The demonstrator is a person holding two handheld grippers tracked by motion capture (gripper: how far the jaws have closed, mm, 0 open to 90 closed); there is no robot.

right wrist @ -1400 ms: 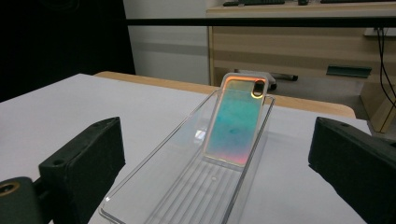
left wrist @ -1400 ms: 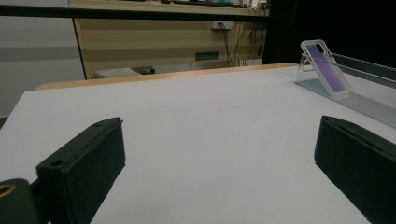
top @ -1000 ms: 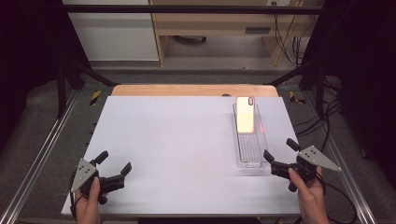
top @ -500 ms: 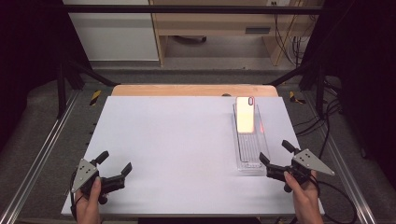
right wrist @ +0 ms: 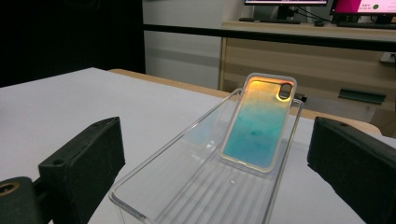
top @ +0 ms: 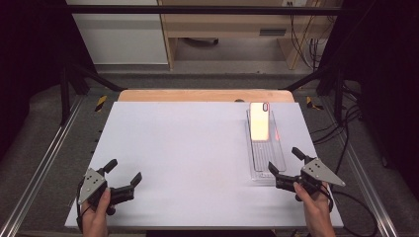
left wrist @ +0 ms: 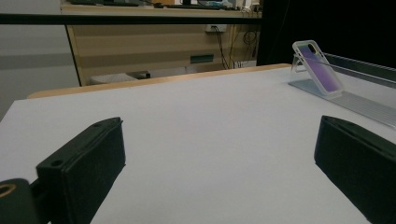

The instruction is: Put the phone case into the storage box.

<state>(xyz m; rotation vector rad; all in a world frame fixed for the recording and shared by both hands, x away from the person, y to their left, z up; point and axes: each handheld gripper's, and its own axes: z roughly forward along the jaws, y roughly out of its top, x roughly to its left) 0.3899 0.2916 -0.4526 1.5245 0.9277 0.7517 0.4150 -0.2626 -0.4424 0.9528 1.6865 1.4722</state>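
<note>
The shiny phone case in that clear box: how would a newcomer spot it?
Start at the white table and go to its right side, where a long clear plastic tray lies by the right gripper. Leaning at the tray's far end is the iridescent phone case, glowing orange to teal, with a camera cutout.

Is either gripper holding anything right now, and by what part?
Nothing is held. The left gripper is open over bare table. The right gripper is open at the near end of the clear tray, with the phone case leaning inside, untouched.

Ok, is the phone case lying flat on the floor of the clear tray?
No, the phone case leans tilted against the far end wall of the clear tray, its lower edge on the ribbed floor.
</note>
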